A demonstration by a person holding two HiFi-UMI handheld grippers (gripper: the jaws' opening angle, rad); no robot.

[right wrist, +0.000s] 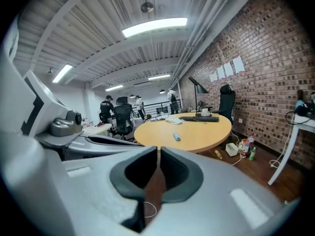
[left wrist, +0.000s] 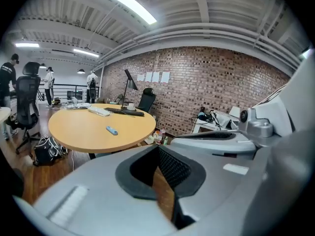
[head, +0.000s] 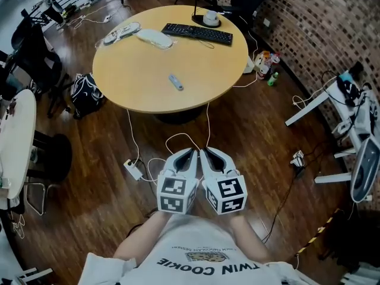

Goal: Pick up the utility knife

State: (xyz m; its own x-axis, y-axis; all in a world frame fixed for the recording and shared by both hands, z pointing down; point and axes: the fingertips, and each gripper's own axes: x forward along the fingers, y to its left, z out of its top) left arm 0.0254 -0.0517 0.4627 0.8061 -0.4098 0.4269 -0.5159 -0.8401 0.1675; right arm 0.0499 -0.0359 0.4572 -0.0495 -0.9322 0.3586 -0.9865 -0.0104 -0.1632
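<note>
The utility knife (head: pixel 175 82), a small blue-grey bar, lies flat near the middle of the round wooden table (head: pixel 136 76). It also shows far ahead in the left gripper view (left wrist: pixel 112 130) and the right gripper view (right wrist: pixel 176 137). Both grippers hang side by side over the wooden floor, well short of the table's near edge and pointing toward it. My left gripper (head: pixel 189 154) (left wrist: pixel 158 149) is shut with nothing between its pads. My right gripper (head: pixel 208 154) (right wrist: pixel 158 150) is shut too, also empty.
A black keyboard (head: pixel 197 33), a lamp base with a cup (head: pixel 210 19) and white items (head: pixel 154 38) sit at the table's far side. A power strip (head: pixel 133 170) and cables lie on the floor ahead. A black bag (head: pixel 86 94) stands left, bottles (head: pixel 267 64) right.
</note>
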